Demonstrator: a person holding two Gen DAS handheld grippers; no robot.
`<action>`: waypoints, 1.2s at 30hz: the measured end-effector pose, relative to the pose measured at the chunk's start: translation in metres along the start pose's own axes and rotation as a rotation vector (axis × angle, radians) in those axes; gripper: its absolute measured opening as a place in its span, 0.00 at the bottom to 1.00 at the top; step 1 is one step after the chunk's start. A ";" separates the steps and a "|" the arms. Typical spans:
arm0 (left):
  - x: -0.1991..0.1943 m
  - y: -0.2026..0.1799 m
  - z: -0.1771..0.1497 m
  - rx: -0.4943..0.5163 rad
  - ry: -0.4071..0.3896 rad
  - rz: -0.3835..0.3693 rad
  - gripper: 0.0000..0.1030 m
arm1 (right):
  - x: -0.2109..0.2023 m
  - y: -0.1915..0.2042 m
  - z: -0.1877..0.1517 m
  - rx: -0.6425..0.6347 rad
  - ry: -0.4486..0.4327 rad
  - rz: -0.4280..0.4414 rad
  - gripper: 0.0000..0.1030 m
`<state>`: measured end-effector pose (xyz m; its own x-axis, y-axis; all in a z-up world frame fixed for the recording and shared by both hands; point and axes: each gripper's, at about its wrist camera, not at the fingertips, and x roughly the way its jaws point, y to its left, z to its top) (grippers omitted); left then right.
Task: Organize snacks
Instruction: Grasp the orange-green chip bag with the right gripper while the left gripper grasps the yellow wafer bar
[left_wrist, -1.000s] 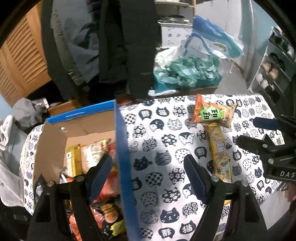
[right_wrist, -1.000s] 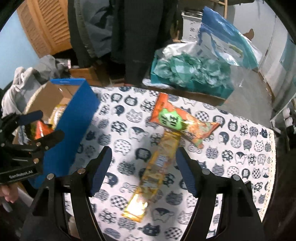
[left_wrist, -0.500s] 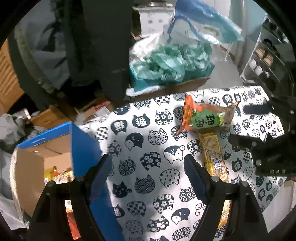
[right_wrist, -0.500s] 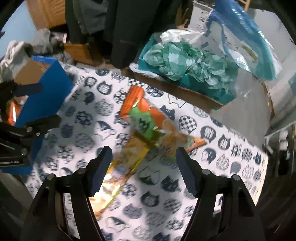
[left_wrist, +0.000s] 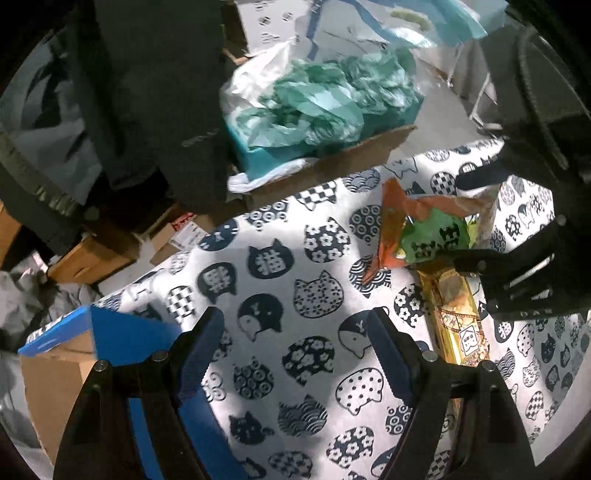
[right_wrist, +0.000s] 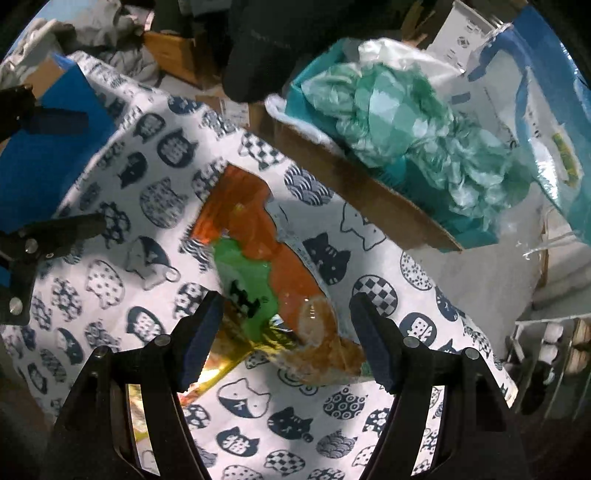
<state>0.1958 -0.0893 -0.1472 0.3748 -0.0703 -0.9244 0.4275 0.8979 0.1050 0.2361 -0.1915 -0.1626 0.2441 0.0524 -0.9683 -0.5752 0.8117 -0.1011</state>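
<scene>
Jaws of both the left gripper (left_wrist: 295, 354) and right gripper (right_wrist: 286, 332) stand apart, the right's above an orange-and-green snack packet (right_wrist: 258, 266) on the cat-print tabletop (right_wrist: 388, 406).

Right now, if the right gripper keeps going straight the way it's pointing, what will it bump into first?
Most likely the orange and green snack bag, which lies between the open right gripper's fingers, on top of the gold snack pack. Depth is hard to judge.

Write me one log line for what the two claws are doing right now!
right claw: open, over orange snack bag | left claw: open, empty, above cat cloth | gold snack bar: under bag
</scene>
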 end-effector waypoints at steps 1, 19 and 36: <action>0.002 -0.002 0.000 0.008 0.001 0.003 0.79 | 0.004 -0.001 -0.001 0.000 0.006 -0.005 0.70; 0.001 -0.046 -0.014 -0.033 0.050 -0.152 0.79 | 0.003 -0.041 -0.047 0.251 0.037 0.043 0.32; 0.014 -0.112 -0.037 -0.096 0.156 -0.184 0.79 | -0.028 -0.033 -0.148 0.456 0.045 0.060 0.32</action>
<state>0.1225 -0.1744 -0.1852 0.1629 -0.1754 -0.9709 0.3944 0.9136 -0.0989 0.1323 -0.3055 -0.1658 0.1809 0.0895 -0.9794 -0.1827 0.9816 0.0559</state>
